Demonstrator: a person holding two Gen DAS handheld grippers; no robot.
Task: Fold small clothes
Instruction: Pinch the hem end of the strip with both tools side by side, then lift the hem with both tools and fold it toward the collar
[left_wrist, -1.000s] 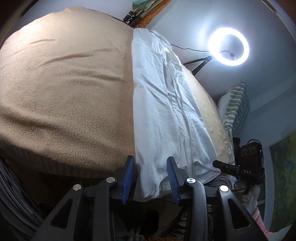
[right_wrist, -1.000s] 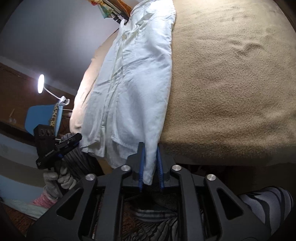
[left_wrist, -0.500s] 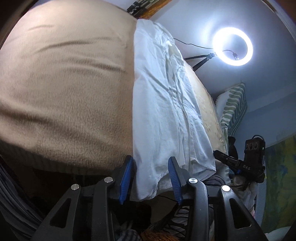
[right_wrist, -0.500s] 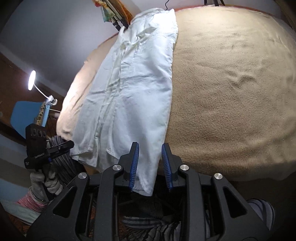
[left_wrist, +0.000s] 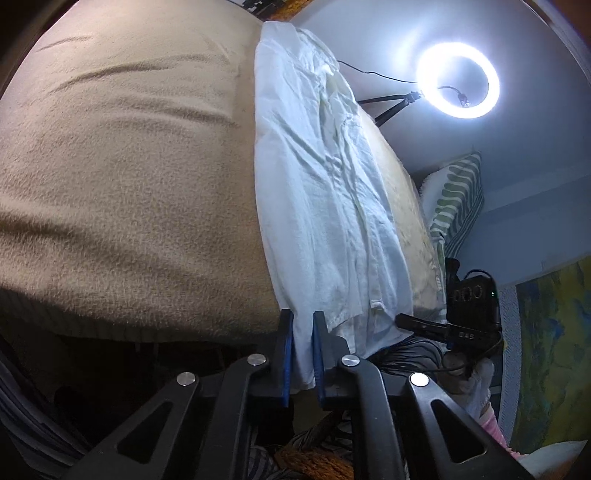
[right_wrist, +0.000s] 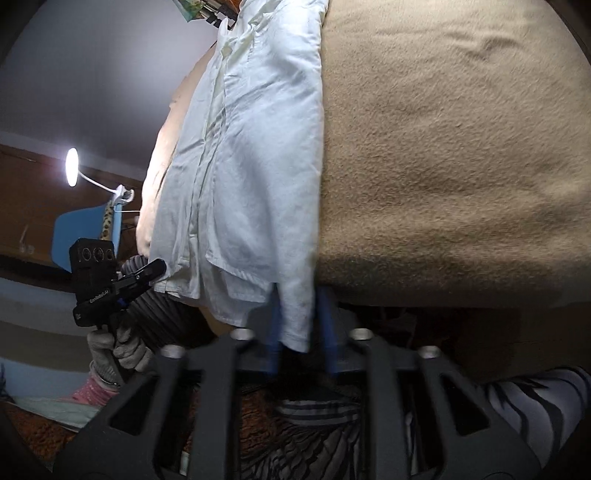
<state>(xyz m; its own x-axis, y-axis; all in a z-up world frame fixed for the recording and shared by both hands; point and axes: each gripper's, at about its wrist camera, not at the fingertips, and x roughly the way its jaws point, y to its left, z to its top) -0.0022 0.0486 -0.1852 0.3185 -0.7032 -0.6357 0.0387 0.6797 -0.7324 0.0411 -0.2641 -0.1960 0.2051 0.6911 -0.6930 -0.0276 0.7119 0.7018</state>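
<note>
A white button shirt (left_wrist: 325, 199) lies lengthwise on a tan blanket (left_wrist: 129, 177), folded into a long narrow strip, with its hem hanging over the near bed edge. My left gripper (left_wrist: 303, 354) is shut on one hem corner of the shirt. In the right wrist view the shirt (right_wrist: 251, 155) hangs with its other hem corner between the blue pads of my right gripper (right_wrist: 301, 328), which stand apart and blurred, not pinching the cloth. Each gripper shows in the other's view, the right one (left_wrist: 421, 323) and the left one (right_wrist: 147, 271), at the shirt's opposite corner.
A lit ring light (left_wrist: 458, 79) on a tripod stands beyond the bed. A green striped pillow (left_wrist: 458, 199) lies at the far side. A desk lamp (right_wrist: 72, 171) and a blue chair (right_wrist: 85, 232) stand off to the left. The blanket (right_wrist: 461, 147) spreads wide beside the shirt.
My left gripper has closed on the hem corner. My right gripper let go of its corner and opened, and is now moving in around the hem.
</note>
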